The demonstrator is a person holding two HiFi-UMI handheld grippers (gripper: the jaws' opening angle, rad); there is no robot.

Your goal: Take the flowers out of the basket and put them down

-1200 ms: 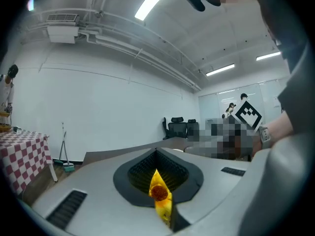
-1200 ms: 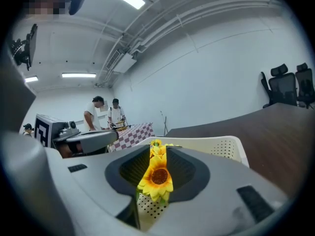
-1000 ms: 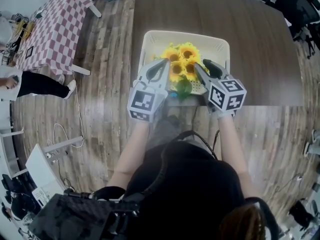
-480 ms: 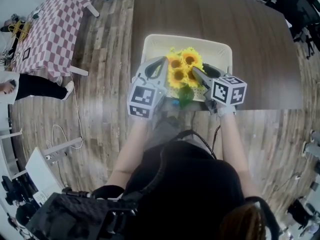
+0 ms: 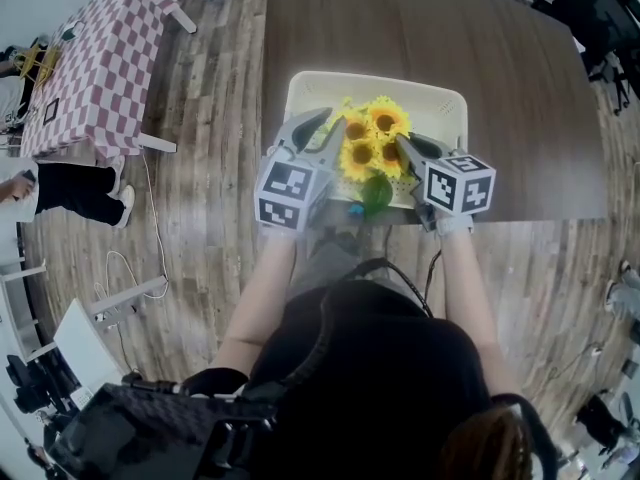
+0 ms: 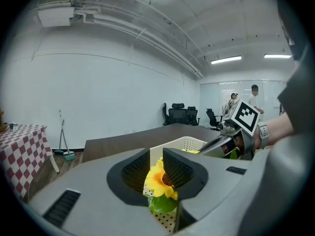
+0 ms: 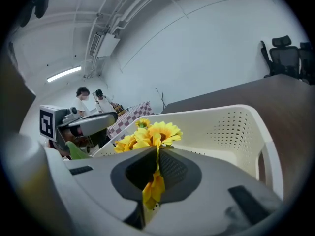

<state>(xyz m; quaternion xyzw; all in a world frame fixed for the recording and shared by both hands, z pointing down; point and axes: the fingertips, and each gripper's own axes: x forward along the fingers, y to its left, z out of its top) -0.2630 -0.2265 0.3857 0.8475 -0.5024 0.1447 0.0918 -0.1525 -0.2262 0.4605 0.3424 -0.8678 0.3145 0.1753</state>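
A bunch of yellow sunflowers stands up out of the near half of a cream perforated basket on the dark table. My left gripper is at the bunch's left side. Its jaws are opening, with a gap on either side of one sunflower head between the pads. My right gripper comes in from the right and its jaws are closing; in the right gripper view they pinch a stem and a yellow petal. The stems lower down are hidden.
The basket sits at the near edge of a dark brown table. On the wood floor to the left stand a checked-cloth table and a person, with cables nearby. Black office chairs stand at the far right.
My right gripper's jaws have gone from wide apart to closed on the bunch. My left gripper's jaws have spread apart. The bunch has shifted slightly right.
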